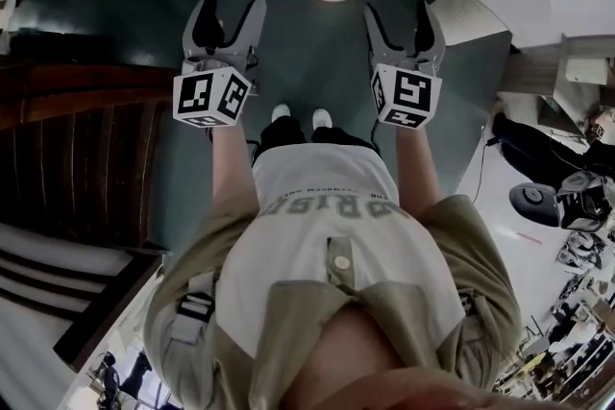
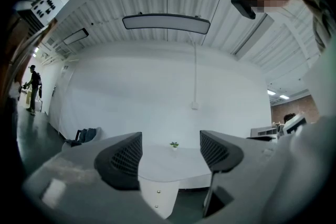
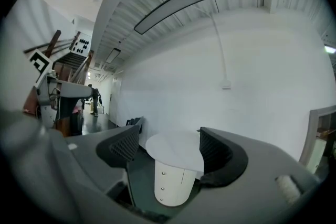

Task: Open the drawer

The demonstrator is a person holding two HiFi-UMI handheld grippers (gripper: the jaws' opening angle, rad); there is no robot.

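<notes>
Left gripper view shows the left gripper (image 2: 170,153) with its jaws spread wide, empty and touching nothing. Through the gap lies a round white table (image 2: 173,164) with a small plant (image 2: 174,144) on it. The right gripper view shows the right gripper (image 3: 169,147) released just as wide, also with nothing between its jaws. It frames the table's white pedestal, where the drawers (image 3: 169,178) carry three knobs in a column, their fronts flush and closed. In the head view both grippers are held side by side ahead of the person, each well apart from the pedestal at the top edge. Bare dark floor (image 1: 317,62) lies between them and it. That view alone shows the wooden stairs (image 1: 77,158) close along the left side and the person's white shoes (image 1: 298,115) below the grippers. Only the left gripper view shows the plant, a long ceiling lamp (image 2: 166,22), and a distant person (image 2: 33,89) down the corridor at left. The right gripper view gives the clearest look at the knobs.
</notes>
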